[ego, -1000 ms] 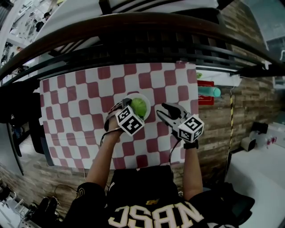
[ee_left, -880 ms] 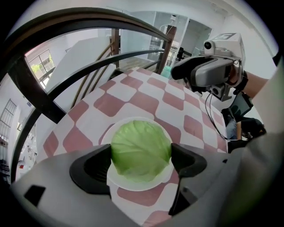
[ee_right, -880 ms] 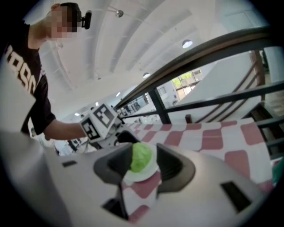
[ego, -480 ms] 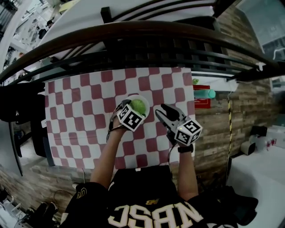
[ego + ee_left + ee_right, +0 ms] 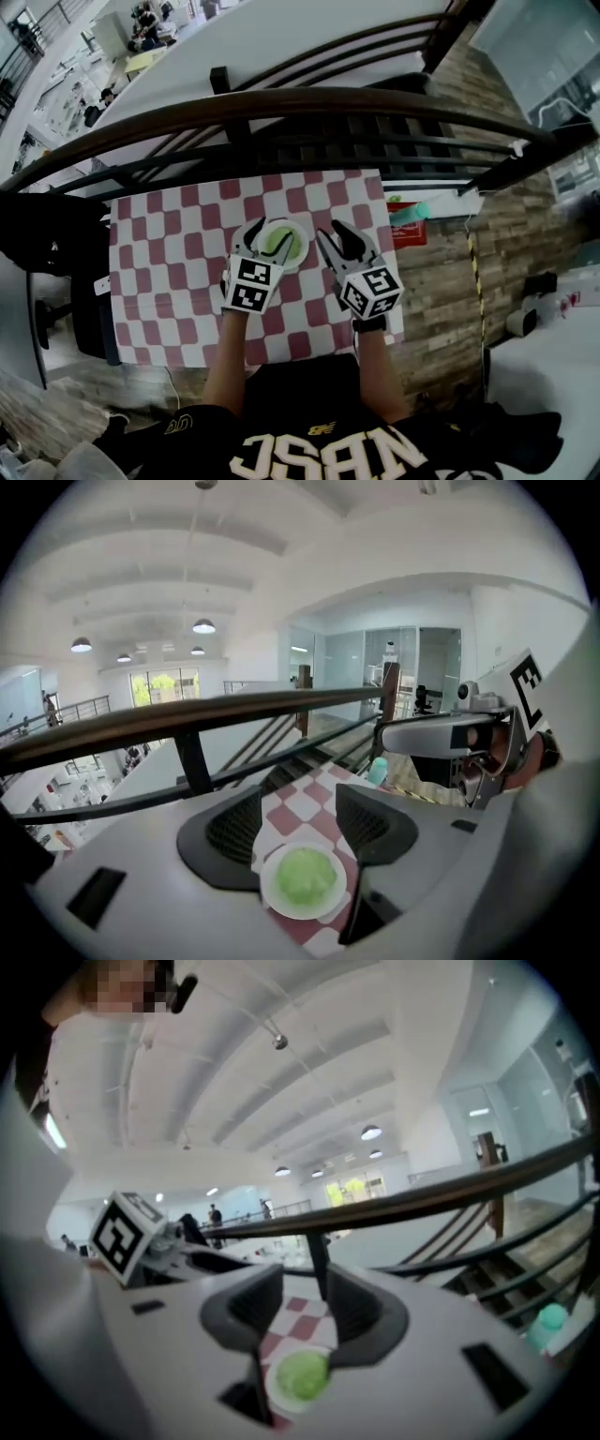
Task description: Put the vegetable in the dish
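Note:
A white dish (image 5: pixel 292 253) sits on the red-and-white checkered cloth (image 5: pixel 169 262), and a round green vegetable (image 5: pixel 278 240) lies in it. My left gripper (image 5: pixel 262 236) hovers over the near left side of the dish. Its jaws are closing with nothing between them. In the left gripper view the vegetable (image 5: pixel 305 875) rests in the dish (image 5: pixel 272 902), below my left gripper (image 5: pixel 300 810). My right gripper (image 5: pixel 334 234) hangs just right of the dish, empty, its jaws closing slightly. From the right gripper view I see the vegetable (image 5: pixel 302 1374) beyond my right gripper (image 5: pixel 305 1314).
A dark railing (image 5: pixel 281 103) runs along the table's far edge. A red box (image 5: pixel 408 234) with a teal bottle (image 5: pixel 411 212) sits off the cloth's right end. Brick-pattern floor lies to the right, and a person's arms (image 5: pixel 225 375) reach in from the near edge.
The left gripper has drawn back a little from over the dish and its jaws have narrowed. The right gripper has come nearer the dish. The vegetable stays in the dish.

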A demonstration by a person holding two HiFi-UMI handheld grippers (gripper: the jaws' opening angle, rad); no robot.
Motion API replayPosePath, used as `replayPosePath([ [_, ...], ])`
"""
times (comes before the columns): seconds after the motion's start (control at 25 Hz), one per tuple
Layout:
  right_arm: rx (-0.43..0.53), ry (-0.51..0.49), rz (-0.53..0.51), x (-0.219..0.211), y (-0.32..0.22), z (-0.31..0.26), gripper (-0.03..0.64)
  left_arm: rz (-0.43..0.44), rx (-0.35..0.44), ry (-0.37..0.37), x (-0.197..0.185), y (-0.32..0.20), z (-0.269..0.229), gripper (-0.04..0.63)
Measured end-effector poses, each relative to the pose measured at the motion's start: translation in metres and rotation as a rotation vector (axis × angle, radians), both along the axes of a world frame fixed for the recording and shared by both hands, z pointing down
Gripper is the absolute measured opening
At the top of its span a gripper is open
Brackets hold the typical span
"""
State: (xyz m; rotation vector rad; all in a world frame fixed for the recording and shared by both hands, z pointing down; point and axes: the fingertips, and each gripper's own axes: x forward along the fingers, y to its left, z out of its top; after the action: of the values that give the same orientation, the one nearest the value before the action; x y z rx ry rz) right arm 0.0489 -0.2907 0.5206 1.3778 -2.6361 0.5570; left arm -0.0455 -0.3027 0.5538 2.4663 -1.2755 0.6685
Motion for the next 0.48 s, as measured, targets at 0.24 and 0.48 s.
replayPosePath([
  [0.24,0.090,0.275,0.077,-0.006,0.024,-0.036,0.044,-0.079,0.215,0.062,-0.024,0.022,-0.070,0.098],
  [0.48,0.186,0.216,0.074,-0.028,0.052,-0.081,0.017,-0.148,0.349,0.097,-0.039,0.049,-0.109,0.018],
])
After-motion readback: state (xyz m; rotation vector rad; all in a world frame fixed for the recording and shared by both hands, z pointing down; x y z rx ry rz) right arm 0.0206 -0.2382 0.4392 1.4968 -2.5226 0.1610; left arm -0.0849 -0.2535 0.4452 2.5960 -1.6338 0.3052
